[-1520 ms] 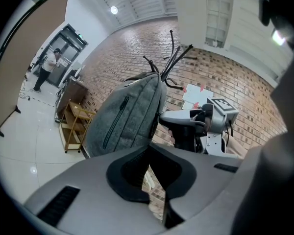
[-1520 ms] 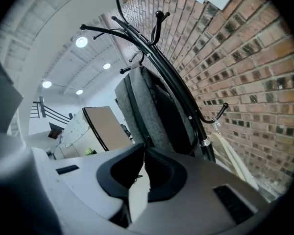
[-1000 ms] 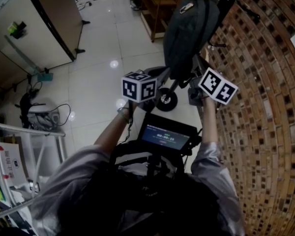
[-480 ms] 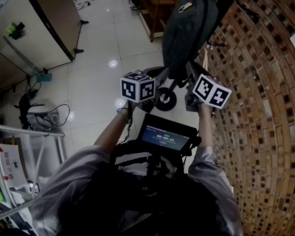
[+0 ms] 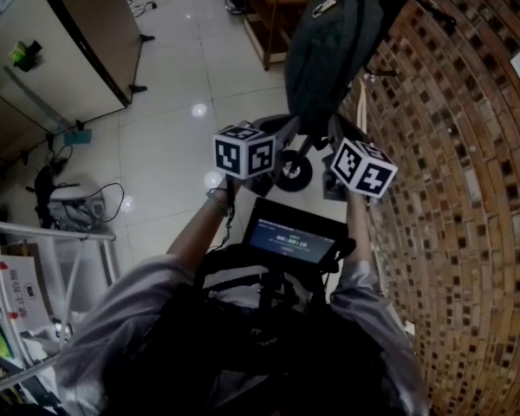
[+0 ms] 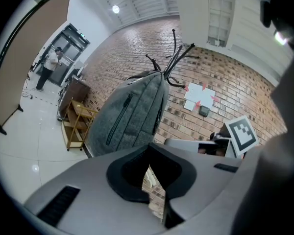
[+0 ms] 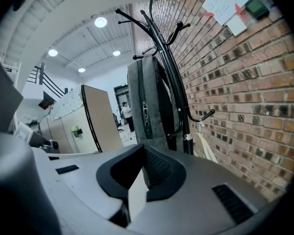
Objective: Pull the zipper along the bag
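A grey backpack hangs from a black coat rack against the brick wall. A dark zipper runs down its front, and a zipper pull shows on the side facing my right gripper. Both grippers are held short of the bag, below it in the head view, touching nothing. My left gripper is shut and empty. My right gripper has just been closing; it is now shut with nothing between its jaws. Its marker cube sits right of the left cube.
The brick wall runs close along the right. The rack's round base stands on the white tiled floor. A wooden shelf cart is beyond the bag, a brown partition at left. A small screen hangs at my chest.
The right gripper's cube has dropped and shifted left, closer to the left cube. The left gripper has stayed where it was.
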A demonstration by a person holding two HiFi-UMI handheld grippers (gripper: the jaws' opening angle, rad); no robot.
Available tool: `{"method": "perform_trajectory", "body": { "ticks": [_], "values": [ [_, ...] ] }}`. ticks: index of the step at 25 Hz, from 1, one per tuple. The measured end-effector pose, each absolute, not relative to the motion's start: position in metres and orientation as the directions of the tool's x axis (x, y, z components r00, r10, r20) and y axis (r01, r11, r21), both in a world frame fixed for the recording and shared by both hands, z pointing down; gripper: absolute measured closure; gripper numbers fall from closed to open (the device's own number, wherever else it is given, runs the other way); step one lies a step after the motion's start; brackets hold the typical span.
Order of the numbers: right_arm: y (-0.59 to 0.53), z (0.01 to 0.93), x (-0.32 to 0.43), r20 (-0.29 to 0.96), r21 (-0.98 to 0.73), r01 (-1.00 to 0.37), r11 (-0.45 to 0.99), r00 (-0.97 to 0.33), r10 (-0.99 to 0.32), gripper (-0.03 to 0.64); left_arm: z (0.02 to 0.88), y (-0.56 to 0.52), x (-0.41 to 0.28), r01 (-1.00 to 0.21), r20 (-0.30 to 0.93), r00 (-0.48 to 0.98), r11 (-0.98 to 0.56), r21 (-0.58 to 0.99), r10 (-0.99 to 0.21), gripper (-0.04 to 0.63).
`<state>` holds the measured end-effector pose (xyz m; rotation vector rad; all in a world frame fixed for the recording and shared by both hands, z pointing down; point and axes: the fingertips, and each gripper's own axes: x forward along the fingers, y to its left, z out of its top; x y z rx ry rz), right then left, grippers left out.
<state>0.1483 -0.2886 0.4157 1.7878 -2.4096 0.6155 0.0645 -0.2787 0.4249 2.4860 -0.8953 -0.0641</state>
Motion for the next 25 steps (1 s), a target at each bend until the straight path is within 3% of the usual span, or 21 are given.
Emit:
{"method": "perform_trajectory", "body": {
  "ticks": [8, 25],
  "values": [
    [-0.274, 0.416, 0.137, 0.25, -0.227, -0.934, 0.276, -0.33, -0.91, 0.607, 0.412, -0.279, 0.051, -0.671, 0.088, 0.719, -0.654, 0.349, -0.69, 0.592],
    [-0.272, 0.427, 0.137, 0.282, -0.254, -0.93, 0.265, -0.333, -0.9, 0.607, 0.416, -0.281, 0.053, -0.664, 0.103, 0.722, -0.644, 0.381, -0.684, 0.592]
  ]
}}
